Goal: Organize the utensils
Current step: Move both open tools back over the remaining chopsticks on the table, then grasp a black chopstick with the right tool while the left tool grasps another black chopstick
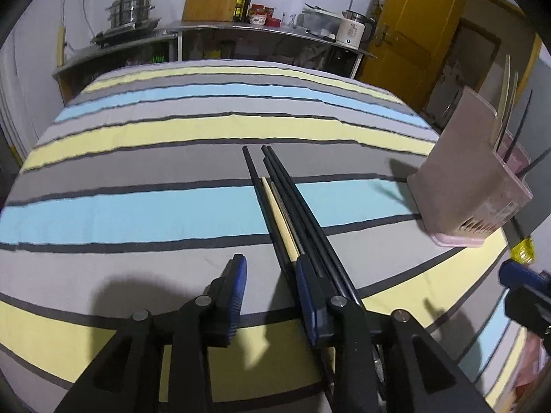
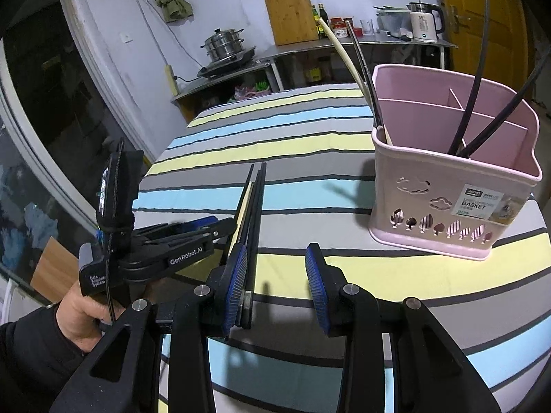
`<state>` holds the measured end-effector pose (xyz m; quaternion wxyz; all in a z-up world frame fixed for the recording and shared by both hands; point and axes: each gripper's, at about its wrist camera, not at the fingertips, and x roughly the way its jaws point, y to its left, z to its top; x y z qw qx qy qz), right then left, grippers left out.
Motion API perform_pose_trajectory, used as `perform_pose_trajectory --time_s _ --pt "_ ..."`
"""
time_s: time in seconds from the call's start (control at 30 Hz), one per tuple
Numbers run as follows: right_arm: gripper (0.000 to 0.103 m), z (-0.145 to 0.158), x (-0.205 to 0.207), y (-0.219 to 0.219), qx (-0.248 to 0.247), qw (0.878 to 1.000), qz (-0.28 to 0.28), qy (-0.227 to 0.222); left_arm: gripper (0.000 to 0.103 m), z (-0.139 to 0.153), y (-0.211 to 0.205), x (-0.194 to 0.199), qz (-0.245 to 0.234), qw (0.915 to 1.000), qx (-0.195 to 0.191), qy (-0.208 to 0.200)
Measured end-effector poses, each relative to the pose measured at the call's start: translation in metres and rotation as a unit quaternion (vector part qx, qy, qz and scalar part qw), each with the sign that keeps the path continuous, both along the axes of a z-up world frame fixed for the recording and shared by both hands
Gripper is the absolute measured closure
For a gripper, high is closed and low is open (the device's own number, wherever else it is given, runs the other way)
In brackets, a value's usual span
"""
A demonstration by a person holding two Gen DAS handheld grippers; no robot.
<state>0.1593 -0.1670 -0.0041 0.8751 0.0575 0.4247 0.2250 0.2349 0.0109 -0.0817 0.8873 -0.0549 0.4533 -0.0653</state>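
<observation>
A bundle of chopsticks [image 1: 280,203], several black, one cream and one metal, lies on the striped cloth; it also shows in the right wrist view [image 2: 251,203]. My left gripper [image 1: 270,272] is open, hovering low with its right finger over the bundle. My right gripper [image 2: 277,265] is open, its left finger beside the near ends of the chopsticks. A pink utensil basket [image 2: 454,186] stands at the right, holding two black chopsticks in a back compartment and a cream and a metal one in the left compartment. It also shows in the left wrist view [image 1: 471,179].
The striped tablecloth [image 1: 172,144] covers the table. Behind it a steel counter [image 1: 241,29] carries a steamer pot, bottles, jars and a white kettle [image 2: 425,22]. A yellow door [image 1: 413,27] is at the back right. The hand with the left gripper [image 2: 165,244] is at the left.
</observation>
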Motion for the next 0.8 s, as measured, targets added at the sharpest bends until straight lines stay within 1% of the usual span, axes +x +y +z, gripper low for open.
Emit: perform_pose_trajectory --time_s 0.03,0.1,0.13,0.23,0.3,0.37,0.43,0.5,0.6,0.77,0.8 --pt "0.066 -0.001 0.000 0.000 0.001 1.000 -0.001 0.001 0.071 0.000 -0.004 0.000 -0.001 0.9998 0.016 -0.006" --pt "0.066 0.000 0.000 0.000 0.001 1.000 -0.002 0.002 0.063 0.000 -0.004 0.000 0.008 0.9995 0.028 -0.011" --pt "0.066 0.000 0.000 -0.001 0.001 1.000 -0.002 0.001 0.062 0.000 -0.002 0.000 0.013 0.9994 0.030 -0.014" --pt "0.066 0.000 0.001 -0.001 0.001 1.000 -0.002 0.002 0.062 -0.002 0.002 -0.001 0.021 0.9988 0.040 -0.016" --pt "0.066 -0.001 0.001 -0.001 0.000 1.000 -0.002 0.003 0.062 -0.001 0.005 -0.004 0.017 0.9986 0.048 -0.016" --pt "0.066 -0.002 0.002 -0.002 0.001 1.000 -0.002 0.005 0.062 -0.001 0.011 -0.008 0.020 0.9989 0.040 -0.014" --pt "0.066 -0.005 0.003 0.000 0.000 1.000 0.001 0.006 0.064 -0.001 0.020 -0.013 0.025 0.9992 0.030 -0.010" --pt "0.066 -0.009 0.006 0.004 -0.001 1.000 0.005 0.010 0.075 0.000 0.030 -0.019 0.030 0.9993 0.023 -0.008" --pt "0.066 -0.017 0.013 0.014 -0.005 1.000 0.013 0.014 0.081 0.001 0.043 -0.025 0.036 0.9991 0.024 -0.002" --pt "0.067 -0.035 0.035 0.044 -0.026 0.999 0.032 0.018 0.085 0.002 0.059 -0.030 0.050 0.9984 0.025 0.003" --pt "0.068 -0.038 0.037 0.048 -0.030 0.999 0.035 0.018 0.085 0.002 0.062 -0.032 0.050 0.9985 0.020 0.003"
